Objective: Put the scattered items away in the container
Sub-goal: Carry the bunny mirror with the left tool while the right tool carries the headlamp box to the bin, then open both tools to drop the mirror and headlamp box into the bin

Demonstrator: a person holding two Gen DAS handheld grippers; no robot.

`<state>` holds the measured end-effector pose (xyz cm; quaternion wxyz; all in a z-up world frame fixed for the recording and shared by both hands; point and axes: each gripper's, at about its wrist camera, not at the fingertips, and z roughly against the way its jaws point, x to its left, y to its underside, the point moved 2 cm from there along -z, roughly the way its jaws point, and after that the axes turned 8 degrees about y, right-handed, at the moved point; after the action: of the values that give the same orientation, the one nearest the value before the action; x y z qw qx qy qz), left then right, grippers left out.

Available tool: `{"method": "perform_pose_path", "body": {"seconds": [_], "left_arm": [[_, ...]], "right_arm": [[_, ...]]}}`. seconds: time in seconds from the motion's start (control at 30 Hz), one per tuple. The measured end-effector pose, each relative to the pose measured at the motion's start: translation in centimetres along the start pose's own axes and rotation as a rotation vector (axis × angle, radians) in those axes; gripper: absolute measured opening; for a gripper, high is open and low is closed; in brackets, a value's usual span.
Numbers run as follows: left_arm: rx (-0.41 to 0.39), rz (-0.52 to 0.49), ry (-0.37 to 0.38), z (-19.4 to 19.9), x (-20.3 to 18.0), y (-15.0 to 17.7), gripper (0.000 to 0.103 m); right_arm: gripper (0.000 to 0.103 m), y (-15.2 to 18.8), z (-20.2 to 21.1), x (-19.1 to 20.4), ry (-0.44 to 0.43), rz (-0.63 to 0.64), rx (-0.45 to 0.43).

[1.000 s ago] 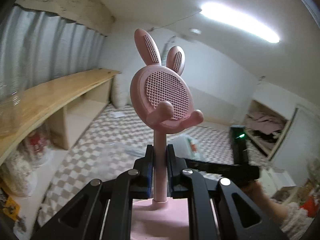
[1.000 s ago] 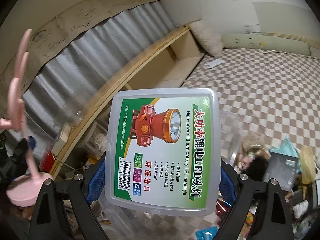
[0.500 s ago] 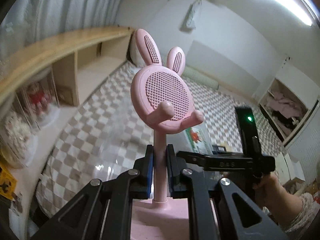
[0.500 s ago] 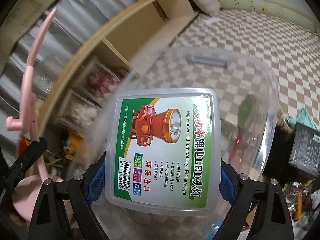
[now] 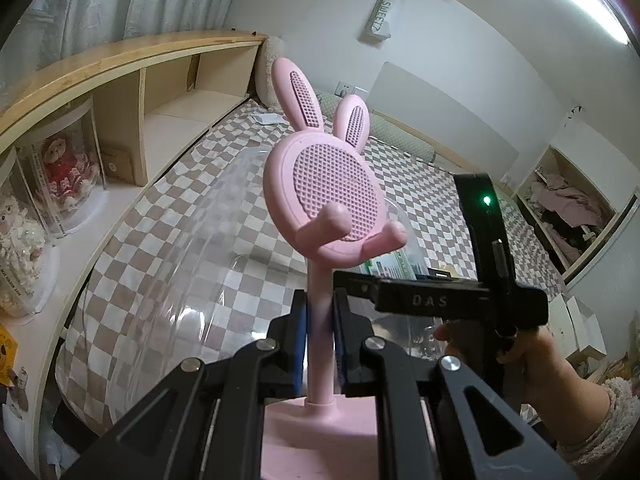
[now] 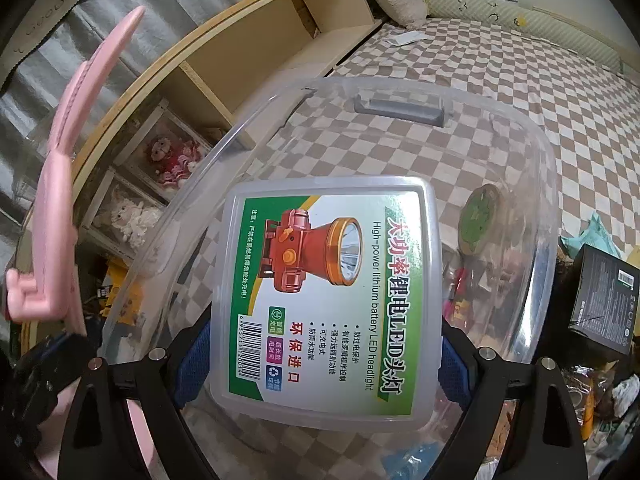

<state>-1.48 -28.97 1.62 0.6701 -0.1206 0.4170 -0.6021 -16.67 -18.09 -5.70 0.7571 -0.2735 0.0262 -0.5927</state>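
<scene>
Left claw (image 5: pixel 320 332) clamped on pink bunny stand (image 5: pixel 326 188) stem; right claw (image 6: pixel 320 354) clamped on headlamp box (image 6: pixel 334 300), both over clear bin (image 6: pixel 400 92). Risk: tall stand snags the rim and tips out on release.

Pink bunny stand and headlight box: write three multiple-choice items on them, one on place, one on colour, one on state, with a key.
1. Where is the round green-topped item?
A. inside the clear plastic tub
B. on the wooden shelf
C. in the left gripper

2. What colour is the tub's handle?
A. pink
B. grey
C. orange

3. How does the left gripper hold the pink bunny stand?
A. by an ear
B. not at all
C. closed on its stem

Key: 1 A, it shows within the tub's walls. 2 B, a grey bar on the far rim. 3 C, the blue pads press the thin pink stem. The right gripper grips the LED headlight box.
</scene>
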Motion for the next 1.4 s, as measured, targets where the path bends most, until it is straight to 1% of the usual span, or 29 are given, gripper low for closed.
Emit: {"method": "perform_pose_path", "body": {"seconds": [0.27, 0.43, 0.57, 0.6, 0.7, 0.8, 0.9, 1.07, 1.2, 1.27, 1.33, 1.4], "left_arm": [[0.002, -0.001, -0.048, -0.1, 0.5, 0.3, 0.012], [0.002, 0.005, -0.052, -0.4, 0.9, 0.4, 0.013], [-0.001, 0.005, -0.046, -0.4, 1.1, 0.4, 0.013], [0.001, 0.004, -0.045, -0.4, 1.1, 0.4, 0.013], [0.006, -0.002, -0.049, -0.4, 1.2, 0.4, 0.012], [0.007, -0.001, -0.044, -0.6, 1.2, 0.4, 0.013], [-0.003, 0.002, -0.044, -0.5, 1.4, 0.3, 0.013], [-0.006, 0.011, -0.038, -0.5, 1.6, 0.1, 0.013], [-0.019, 0.002, -0.028, -0.1, 1.3, 0.0, 0.012], [-0.029, -0.003, -0.028, 0.3, 1.1, -0.2, 0.012], [-0.034, -0.007, -0.032, 0.6, 1.0, -0.3, 0.012], [-0.033, -0.009, -0.037, 0.7, 0.9, -0.3, 0.012]], "right_arm": [[0.092, -0.9, -0.5, 1.2, 0.024, 0.014, -0.008], [0.092, -1.6, -1.5, 1.5, 0.075, 0.033, -0.009], [0.092, -2.1, -2.8, 2.1, 0.043, 0.028, 0.039], [0.092, -2.1, -3.3, 2.1, 0.024, 0.016, 0.068], [0.092, -1.9, -4.3, 1.6, 0.035, -0.007, 0.109], [0.092, -1.5, -5.5, 0.9, 0.068, -0.025, 0.160], [0.092, -1.1, -5.9, 0.8, 0.108, -0.009, 0.188], [0.093, -0.4, -6.0, 1.5, 0.169, 0.041, 0.223], [0.094, 0.0, -6.0, 1.8, 0.196, 0.073, 0.234], [0.094, 0.1, -5.7, 1.8, 0.187, 0.072, 0.225], [0.094, -0.2, -5.0, 1.6, 0.156, 0.058, 0.210], [0.096, -0.2, -4.8, 1.8, 0.132, 0.057, 0.213]]}}
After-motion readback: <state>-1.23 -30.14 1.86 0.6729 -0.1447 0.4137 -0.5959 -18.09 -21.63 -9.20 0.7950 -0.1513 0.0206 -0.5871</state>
